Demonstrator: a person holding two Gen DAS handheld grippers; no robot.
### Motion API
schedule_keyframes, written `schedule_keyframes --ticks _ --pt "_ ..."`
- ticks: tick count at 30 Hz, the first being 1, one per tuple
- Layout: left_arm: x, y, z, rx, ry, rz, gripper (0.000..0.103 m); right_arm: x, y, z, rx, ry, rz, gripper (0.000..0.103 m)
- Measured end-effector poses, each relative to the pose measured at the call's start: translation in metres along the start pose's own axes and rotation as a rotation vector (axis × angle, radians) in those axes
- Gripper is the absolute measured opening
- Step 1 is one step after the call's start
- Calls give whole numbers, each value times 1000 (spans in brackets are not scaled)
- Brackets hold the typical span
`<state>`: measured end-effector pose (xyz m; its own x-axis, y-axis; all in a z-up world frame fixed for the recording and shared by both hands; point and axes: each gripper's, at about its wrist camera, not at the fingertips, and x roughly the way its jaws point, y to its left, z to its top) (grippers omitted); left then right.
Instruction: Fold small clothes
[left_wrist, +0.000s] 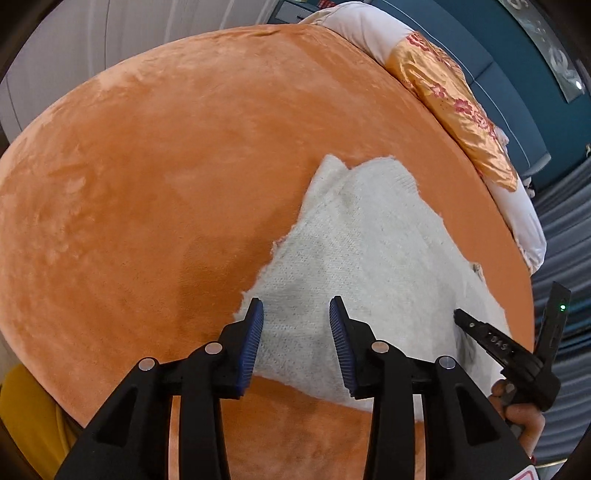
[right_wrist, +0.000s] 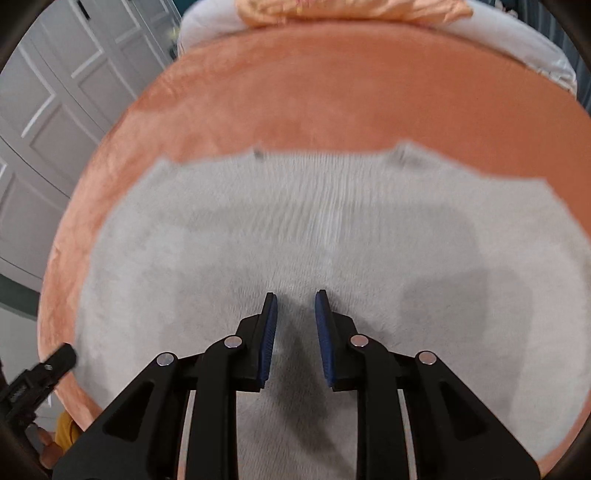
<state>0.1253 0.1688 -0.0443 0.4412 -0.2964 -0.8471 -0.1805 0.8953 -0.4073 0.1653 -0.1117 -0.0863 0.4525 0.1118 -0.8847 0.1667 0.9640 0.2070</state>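
We see the white sweater (left_wrist: 354, 258) lying flat on the orange blanket (left_wrist: 166, 166). Above it, our left tongs (left_wrist: 296, 306) and right tongs (right_wrist: 295, 299) stand partly open, holding nothing.

left wrist: steeply down, close | right wrist: same | shared: white knit garment (left_wrist: 369, 258) (right_wrist: 295, 229)

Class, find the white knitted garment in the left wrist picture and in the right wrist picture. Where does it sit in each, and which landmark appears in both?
Left wrist view: white knitted garment lies right of centre, running from the middle to the lower right, beneath the left claw.
Right wrist view: it fills the centre and lower half, under the right claw.
Shared landmark: the orange plush cover beneath it.
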Motion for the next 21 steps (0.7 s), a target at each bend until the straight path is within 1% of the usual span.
schedule_keyframes --ticks 2,4,6,7,8,9,12,14,16,17,18,19,20,21 --pt "2 -6 -2 31 -8 21 36 -5 9 -10 -38 -13 -19 21" --pt "5 -13 -4 66 -7 51 37 -10 14 -23 -54 -13 -9 21" --pt "2 -16 -3 75 -26 50 37 -17 16 -38 -74 -18 -3 21" --pt "0 -20 -1 83 -37 41 39 -21 16 -48 -80 -18 2 21" --pt "0 -18 -1 87 -38 41 44 -25 17 -58 -80 -19 13 21" --pt "1 -19 0 90 -36 44 46 -28 17 -66 -86 -19 22 21" --pt "14 -19 5 89 -15 58 47 -38 16 -77 -136 -31 21 21" --pt "24 -18 7 99 -2 84 47 -55 4 -72 -114 -49 45 19" --pt "27 -20 8 126 -3 107 47 -83 -26 -68 -31 -130 20 20" --pt "27 -20 7 134 0 111 47 -97 -52 -66 30 -164 -7 23" --pt "29 -19 6 145 4 120 40 -104 -71 -66 75 -178 -29 25" --pt "31 -19 5 161 10 139 31 -113 -100 -68 142 -186 -57 26" --pt "33 -20 2 182 6 186 19 -118 -126 -71 197 -182 -80 27" --pt "33 -20 -1 194 3 201 17 -121 -146 -78 226 -172 -110 27"
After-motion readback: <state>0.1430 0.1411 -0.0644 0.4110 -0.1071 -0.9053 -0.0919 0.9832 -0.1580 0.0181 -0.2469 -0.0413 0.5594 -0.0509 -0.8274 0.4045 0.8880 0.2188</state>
